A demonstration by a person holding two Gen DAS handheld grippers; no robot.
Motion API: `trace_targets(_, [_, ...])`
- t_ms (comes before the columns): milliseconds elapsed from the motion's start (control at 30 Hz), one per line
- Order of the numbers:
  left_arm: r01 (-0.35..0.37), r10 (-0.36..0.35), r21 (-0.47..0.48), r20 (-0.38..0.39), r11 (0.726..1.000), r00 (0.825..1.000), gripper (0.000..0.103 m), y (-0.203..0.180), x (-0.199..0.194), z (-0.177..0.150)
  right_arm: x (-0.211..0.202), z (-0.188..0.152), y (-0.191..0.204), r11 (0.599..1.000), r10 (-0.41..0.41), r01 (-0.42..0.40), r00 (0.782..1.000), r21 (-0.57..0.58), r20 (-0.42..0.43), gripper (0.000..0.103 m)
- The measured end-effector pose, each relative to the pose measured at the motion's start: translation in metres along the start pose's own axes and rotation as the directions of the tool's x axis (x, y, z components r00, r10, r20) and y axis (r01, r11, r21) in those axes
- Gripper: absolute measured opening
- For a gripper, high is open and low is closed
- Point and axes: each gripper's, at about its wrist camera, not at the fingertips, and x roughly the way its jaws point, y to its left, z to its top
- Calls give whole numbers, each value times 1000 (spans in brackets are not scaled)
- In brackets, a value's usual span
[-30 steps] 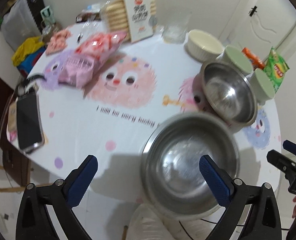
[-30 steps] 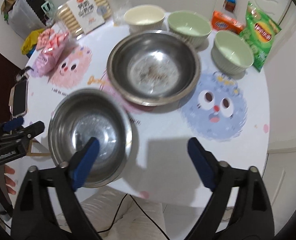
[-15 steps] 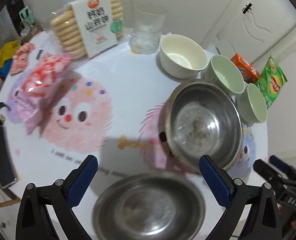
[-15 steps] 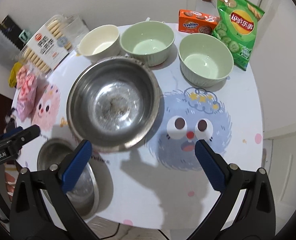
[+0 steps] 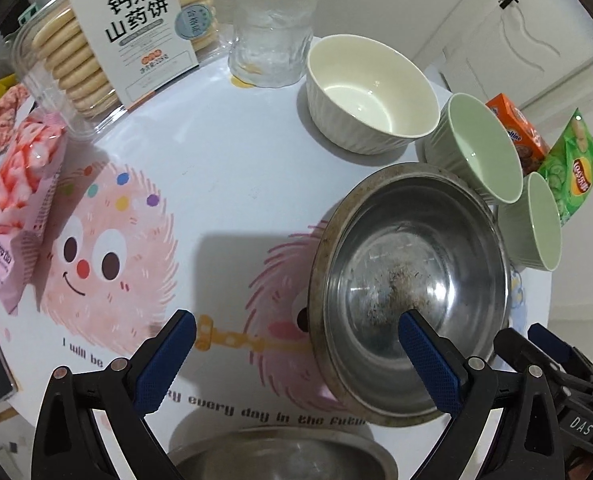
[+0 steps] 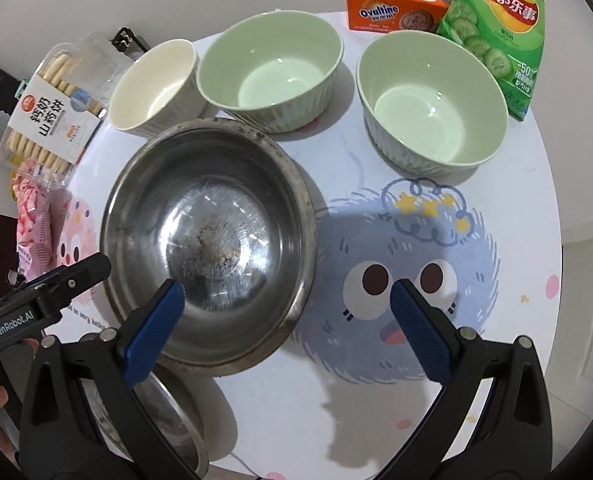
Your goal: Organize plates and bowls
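Note:
A large steel bowl (image 5: 412,280) (image 6: 208,236) with a stained bottom stands mid-table. A smaller steel bowl (image 5: 280,456) (image 6: 168,416) lies at the near edge, partly hidden under the gripper arms. Behind them stand a white ribbed bowl (image 5: 370,92) (image 6: 154,88) and two green ribbed bowls (image 6: 270,72) (image 6: 430,100). My left gripper (image 5: 296,360) is open above the table, its right finger over the large bowl's inside. My right gripper (image 6: 284,328) is open, its left finger over the large bowl's near wall. Neither holds anything.
A biscuit tray (image 5: 112,36), a glass (image 5: 274,28) and a pink snack bag (image 5: 20,196) fill the far left. An orange box (image 6: 392,10) and a green crisp bag (image 6: 496,20) sit at the far right. The round table's right edge (image 6: 552,240) drops off.
Both grippers have moved forward over the table. The small steel bowl has slid toward the bottom of both views, and the large bowl and ceramic bowls loom closer.

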Motion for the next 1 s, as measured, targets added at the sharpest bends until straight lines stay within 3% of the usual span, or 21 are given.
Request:
trace_targets(33, [4, -4, -2, -4, 1000, 1000, 99, 0, 2, 1, 1, 1, -1, 1000, 4, -4, 1000, 6, 0, 94])
trace_targets(100, [14, -14, -17, -20, 1000, 1000, 81, 1, 6, 4, 4, 4, -3, 1000, 15, -15, 1000, 19, -12, 80])
trace_targets(133, [12, -13, -23, -29, 1000, 999, 78, 1, 8, 6, 6, 5, -3, 1000, 14, -13, 1000, 22, -21, 73])
trace_targets(233, [21, -22, -27, -51, 999, 998, 61, 2, 13, 7, 13, 6, -3, 1000, 6, -5, 999, 14, -47, 62])
trace_targets(400, [19, -19, 2, -84, 1000, 996, 23, -5, 22, 10, 18, 7, -5, 1000, 3, -3, 998, 10, -57, 32])
trace_targets(500, [43, -41, 17, -85, 999, 996, 12, -9, 23, 10, 20, 8, -7, 1000, -1, 2, 998, 14, -66, 25])
trace_targets(667, [54, -54, 6, -81, 999, 995, 11, -12, 25, 12, 21, 8, -11, 1000, -5, 6, 997, 12, -71, 14])
trace_targets(1000, [84, -84, -12, -74, 996, 994, 10, -6, 13, 14, 18, 7, -9, 1000, -5, 6, 998, 18, -60, 14])
